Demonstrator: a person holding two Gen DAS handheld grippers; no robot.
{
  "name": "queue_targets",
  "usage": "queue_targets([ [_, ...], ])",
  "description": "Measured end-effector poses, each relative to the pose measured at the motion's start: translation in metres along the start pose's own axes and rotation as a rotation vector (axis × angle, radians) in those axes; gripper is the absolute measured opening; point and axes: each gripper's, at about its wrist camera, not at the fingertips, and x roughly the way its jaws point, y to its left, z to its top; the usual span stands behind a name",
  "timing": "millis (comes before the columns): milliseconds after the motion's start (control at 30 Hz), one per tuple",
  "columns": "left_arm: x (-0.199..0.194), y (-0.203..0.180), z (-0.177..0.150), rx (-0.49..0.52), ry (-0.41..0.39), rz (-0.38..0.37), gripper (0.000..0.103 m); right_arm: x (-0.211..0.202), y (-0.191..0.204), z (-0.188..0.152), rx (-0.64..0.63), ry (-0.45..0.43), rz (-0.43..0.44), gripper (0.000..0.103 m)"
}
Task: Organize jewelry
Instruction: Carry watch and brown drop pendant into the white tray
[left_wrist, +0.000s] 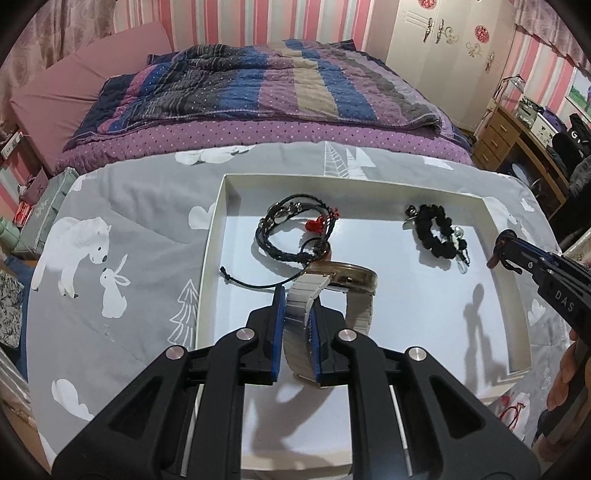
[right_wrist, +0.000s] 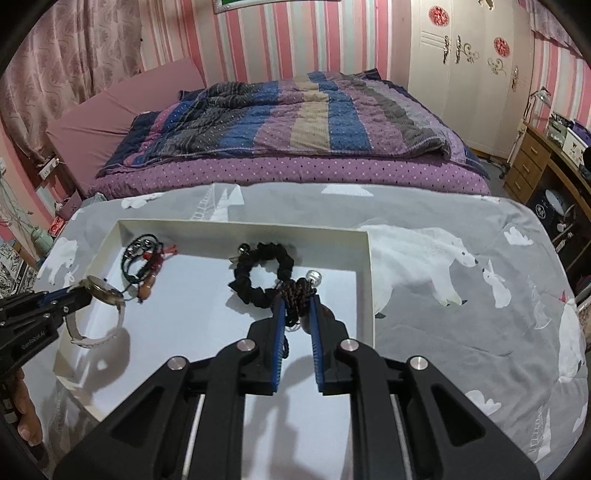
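Nearest, left gripper (left_wrist: 298, 321) clamped on metal band of wristwatch (left_wrist: 334, 295), held upright just above floor of white tray (left_wrist: 212, 254), dial end toward far side; same watch seen from right wrist view, hanging at left gripper tips inside tray's left part. Right gripper (right_wrist: 297, 314) closed on dark braided cord bracelet (right_wrist: 295, 295) w/ brown bead below & silver bead just past tips, over tray's right half, near right wall; in left wrist view same gripper comes in over tray's right rim.

Mid tray: black scrunchie-type bracelet (right_wrist: 264, 275) lying flat w/ small charms, just beyond right gripper; black cord bracelets w/ red heart & metal beads (left_wrist: 295, 229) bunched nr back-left, one loose cord trailing toward left wall.

Judged progress: approx. halfway or more; two pcs already lying in tray, two more in hand over it, not yet set down; no loose pcs seen on bear-print cloth (right_wrist: 461, 314) for certain.

Writing: "DAS" on right gripper body in left wrist view; small print on left gripper body in right wrist view, too blurred to read.

Farther: bed w/ striped quilt (left_wrist: 280, 85); white wardrobe (right_wrist: 472, 74); pink striped walls.
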Motion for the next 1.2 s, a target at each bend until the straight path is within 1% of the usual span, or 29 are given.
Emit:
queue_targets([
  [200,0.013,0.004,-0.001,-0.01,0.011,0.014,0.011,0.007,0.003,-0.002,-0.007,-0.002,-0.021,0.013],
  [700,0.023,0.007,-0.003,-0.018,0.007,0.033,0.012,0.02,0.005,-0.009,-0.014,0.001,-0.054,0.013],
  [800,0.025,0.006,-0.004,-0.015,0.002,0.047,0.012,0.022,0.006,-0.01,-0.008,0.006,-0.038,0.013],
  [933,0.027,0.008,-0.004,-0.028,0.006,0.044,0.012,0.026,0.007,-0.012,-0.002,0.014,-0.019,0.013],
  [1200,0.035,0.007,-0.006,-0.033,0.02,0.058,0.012,0.037,0.009,-0.017,-0.007,0.042,-0.021,0.012],
])
